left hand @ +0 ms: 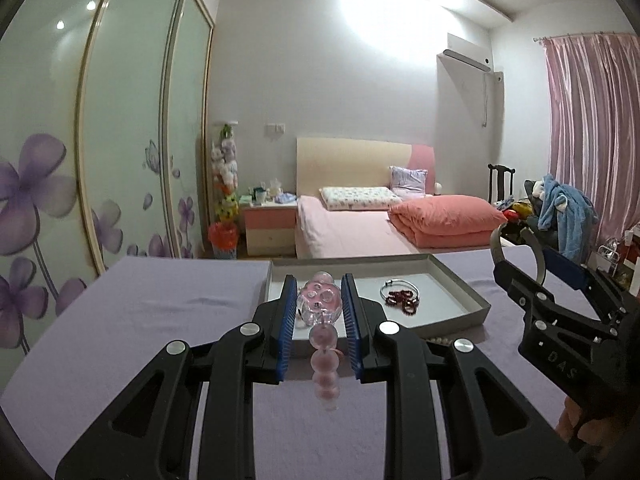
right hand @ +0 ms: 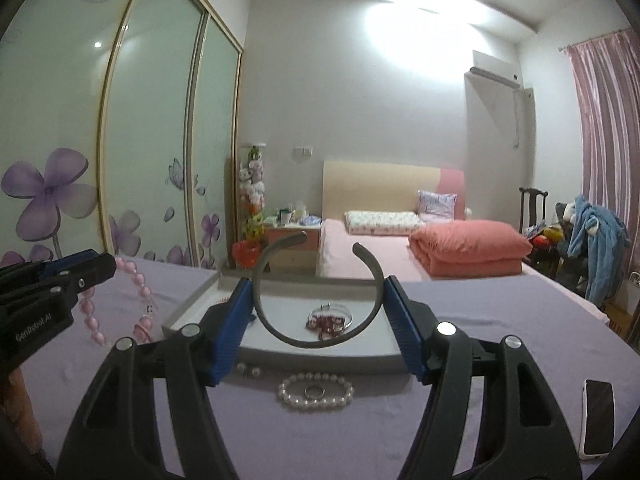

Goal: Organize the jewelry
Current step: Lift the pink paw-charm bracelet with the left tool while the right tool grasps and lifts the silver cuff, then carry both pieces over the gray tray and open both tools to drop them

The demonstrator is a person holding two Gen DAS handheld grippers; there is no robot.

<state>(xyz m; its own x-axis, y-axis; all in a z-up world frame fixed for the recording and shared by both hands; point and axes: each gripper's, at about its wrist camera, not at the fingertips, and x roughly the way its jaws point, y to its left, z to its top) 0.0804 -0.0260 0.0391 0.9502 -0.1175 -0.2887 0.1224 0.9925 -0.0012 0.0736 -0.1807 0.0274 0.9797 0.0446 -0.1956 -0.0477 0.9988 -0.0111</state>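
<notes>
My left gripper (left hand: 319,300) is shut on a pink bead bracelet (left hand: 323,364) with a clear charm, whose beads hang down between the blue pads. From the right wrist view the same left gripper (right hand: 102,268) holds the pink bracelet (right hand: 140,292) at the left. My right gripper (right hand: 318,298) is shut on a grey open cuff bangle (right hand: 312,343), gripped across its width; the right gripper (left hand: 532,266) and bangle (left hand: 496,242) also show at the right. Beyond both lies a grey tray (right hand: 320,355) (left hand: 460,276) with a red bead bracelet (right hand: 328,323) (left hand: 402,300) and a thin silver bangle.
A pearl bracelet (right hand: 316,395) with a ring (right hand: 312,391) inside it and small pearl pieces (right hand: 248,369) lie on the purple cloth (left hand: 160,312) before the tray. A phone (right hand: 598,418) lies at the right edge. A bed and wardrobe stand behind.
</notes>
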